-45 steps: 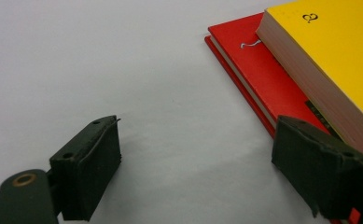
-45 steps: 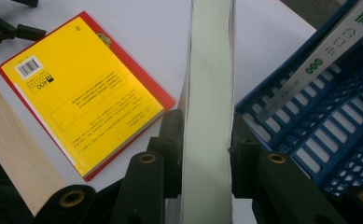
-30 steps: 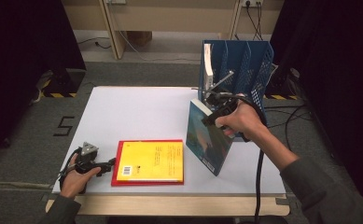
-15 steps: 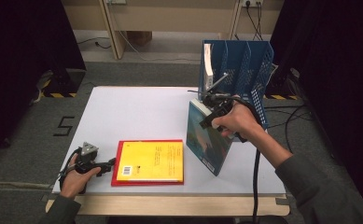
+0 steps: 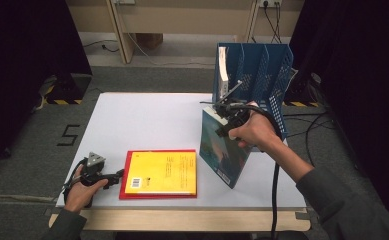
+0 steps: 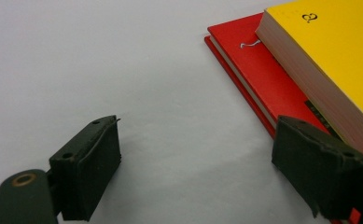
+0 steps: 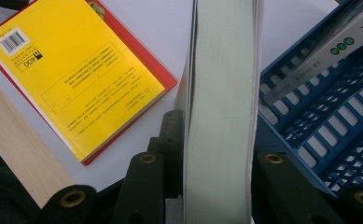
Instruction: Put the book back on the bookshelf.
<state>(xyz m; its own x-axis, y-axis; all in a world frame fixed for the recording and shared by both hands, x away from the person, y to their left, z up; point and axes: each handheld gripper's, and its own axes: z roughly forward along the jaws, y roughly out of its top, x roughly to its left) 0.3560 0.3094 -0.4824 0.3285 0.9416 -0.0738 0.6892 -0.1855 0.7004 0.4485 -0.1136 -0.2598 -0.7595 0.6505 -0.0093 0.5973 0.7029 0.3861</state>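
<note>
We stand the book on edge, ready for the rack

Right tool [image 5: 221, 111] has just closed, clamping the book [image 5: 222, 150] upright beside the rack [image 5: 262, 70]; left tool [image 5: 113, 177] rests open on the counter [image 5: 142, 120].

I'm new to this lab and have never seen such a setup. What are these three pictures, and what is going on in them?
A person sits at a white table with a hand-held gripper in each hand; there is no robot arm. The high view looks down from above. The other two come from cameras riding on each gripper.

On the table a yellow book lies flat on a red book, and a blue file rack stands at the far right with one book already in it.

The right gripper has just been closing; its fingers clamp an upright teal-covered book by its top edge. The left gripper rests open beside the stack, holding nothing.
</note>
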